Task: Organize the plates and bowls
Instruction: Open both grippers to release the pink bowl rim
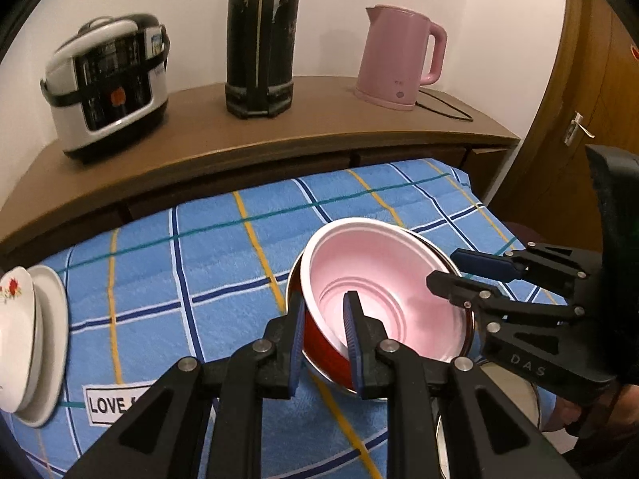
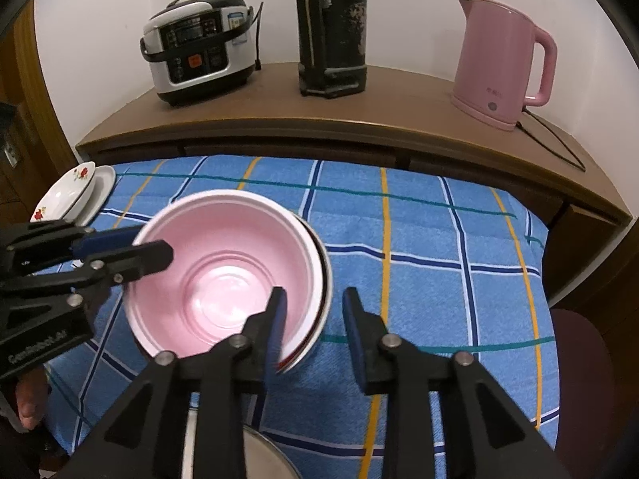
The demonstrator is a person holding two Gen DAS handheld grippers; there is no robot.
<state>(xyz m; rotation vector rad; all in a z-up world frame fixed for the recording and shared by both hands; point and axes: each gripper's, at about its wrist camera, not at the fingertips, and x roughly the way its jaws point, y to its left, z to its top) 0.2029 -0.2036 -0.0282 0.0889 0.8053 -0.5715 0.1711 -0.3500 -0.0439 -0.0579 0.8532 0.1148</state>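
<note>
you're nesting the pink bowl (image 2: pixel 223 275): left gripper (image 1: pixel 325 339) jaws clamp its rim, right gripper (image 2: pixel 313 319) jaws parted astride it; next, free the left.

We see a plain white wall (image 2: pixel 120 20) behind a long brown wooden sideboard (image 2: pixel 359 119). On its top stand a white and black rice cooker (image 2: pixel 199 48) toward the left end, a tall dark flask (image 2: pixel 331 28) near the middle and a pink electric kettle (image 2: pixel 503 60) toward the right end, its black cord (image 2: pixel 559 143) trailing. A blue checked cloth (image 2: pixel 439 239) covers the table in front. A wooden door (image 1: pixel 575 92) with a metal handle (image 1: pixel 577 125) stands at the right.
</note>
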